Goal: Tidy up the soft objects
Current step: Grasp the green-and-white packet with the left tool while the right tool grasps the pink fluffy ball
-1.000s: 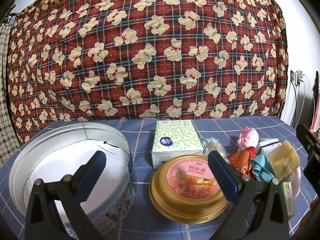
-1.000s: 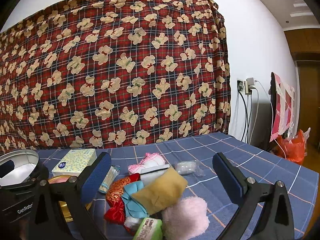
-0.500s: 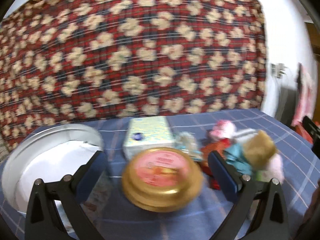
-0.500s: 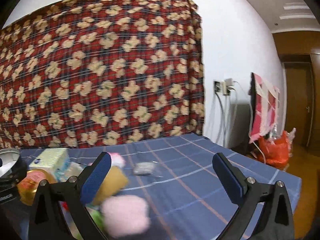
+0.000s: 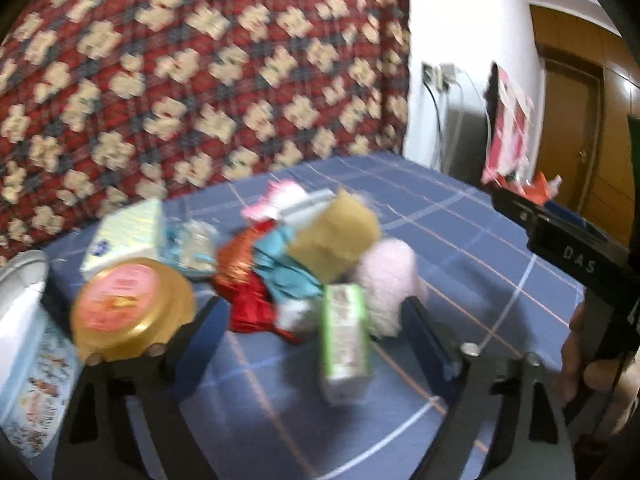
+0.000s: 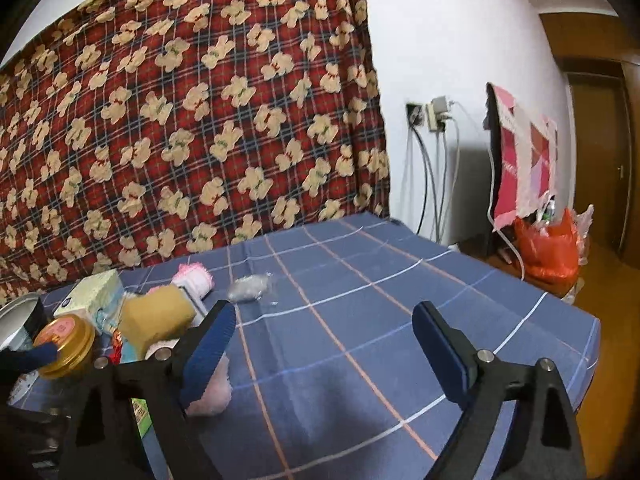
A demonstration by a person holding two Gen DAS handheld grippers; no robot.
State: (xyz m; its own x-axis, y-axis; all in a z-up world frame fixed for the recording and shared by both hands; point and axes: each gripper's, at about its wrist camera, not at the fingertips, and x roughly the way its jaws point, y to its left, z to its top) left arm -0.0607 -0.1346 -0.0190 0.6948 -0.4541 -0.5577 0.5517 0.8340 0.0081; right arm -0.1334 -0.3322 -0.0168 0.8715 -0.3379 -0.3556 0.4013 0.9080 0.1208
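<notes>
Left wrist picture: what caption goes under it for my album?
Open left gripper reaching toward a green pack and pink fluffy ball on a blue checked cloth.

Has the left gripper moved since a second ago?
Yes. The left gripper, jaws just closing with nothing gripped, swung right: it framed the gold tin lid before, and now frames the green pack.

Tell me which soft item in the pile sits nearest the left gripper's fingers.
The green packet, lying between the open left gripper fingers; the others sit behind it.
</notes>
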